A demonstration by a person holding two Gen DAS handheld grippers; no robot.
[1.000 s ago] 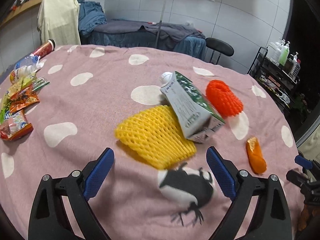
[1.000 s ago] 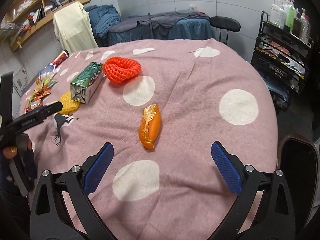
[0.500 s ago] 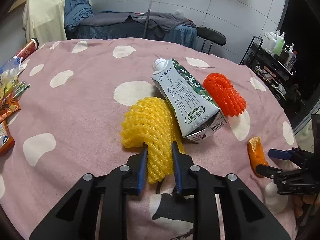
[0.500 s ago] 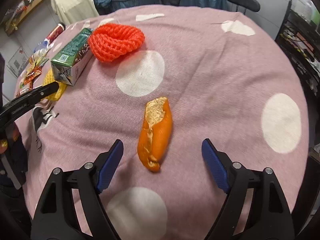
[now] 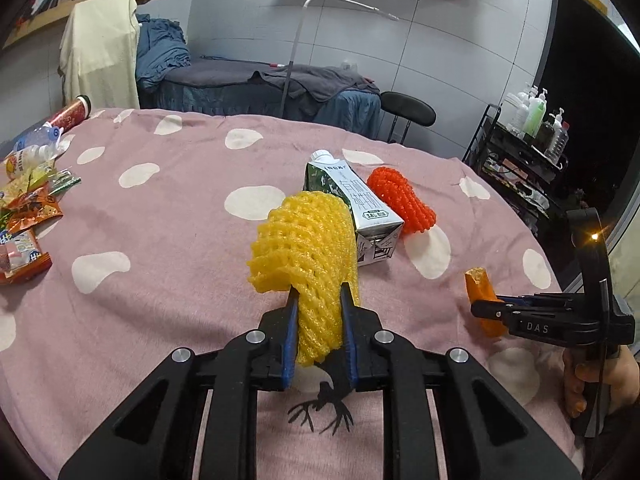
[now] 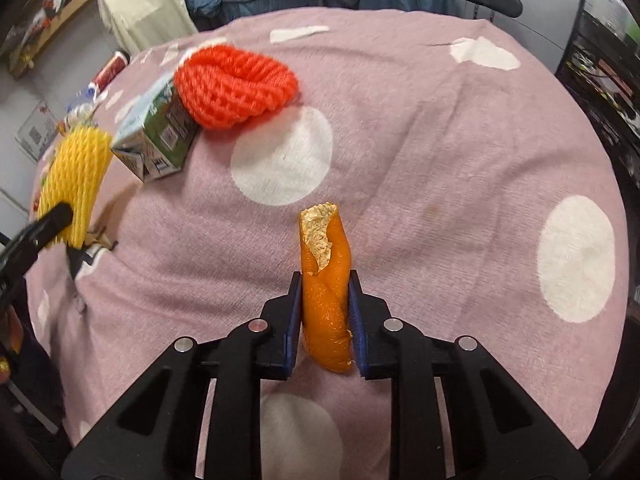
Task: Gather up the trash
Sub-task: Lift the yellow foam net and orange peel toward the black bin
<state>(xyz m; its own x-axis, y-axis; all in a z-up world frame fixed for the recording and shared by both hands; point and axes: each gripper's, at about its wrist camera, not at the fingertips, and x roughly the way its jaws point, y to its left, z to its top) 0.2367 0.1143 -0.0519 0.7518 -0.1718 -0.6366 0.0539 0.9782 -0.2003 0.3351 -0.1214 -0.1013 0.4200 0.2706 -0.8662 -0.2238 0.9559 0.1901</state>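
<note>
My left gripper (image 5: 319, 300) is shut on a yellow foam fruit net (image 5: 304, 240) and holds it lifted off the pink spotted tablecloth (image 5: 160, 264); the net also shows in the right wrist view (image 6: 76, 184). My right gripper (image 6: 323, 286) is shut on an orange peel (image 6: 325, 276), which also shows in the left wrist view (image 5: 480, 284). A green and white milk carton (image 5: 356, 208) lies on the cloth beside a red foam net (image 5: 400, 200); both show in the right wrist view, carton (image 6: 160, 140) and red net (image 6: 236, 84).
Snack wrappers (image 5: 24, 216), a plastic bottle (image 5: 32, 144) and a red can (image 5: 68, 116) lie at the table's left edge. A black chair (image 5: 408, 108) and a rack of bottles (image 5: 528, 132) stand beyond the table. A bed (image 5: 260, 84) is behind.
My left gripper closed on the yellow net and raised it. My right gripper moved in and closed on the orange peel.
</note>
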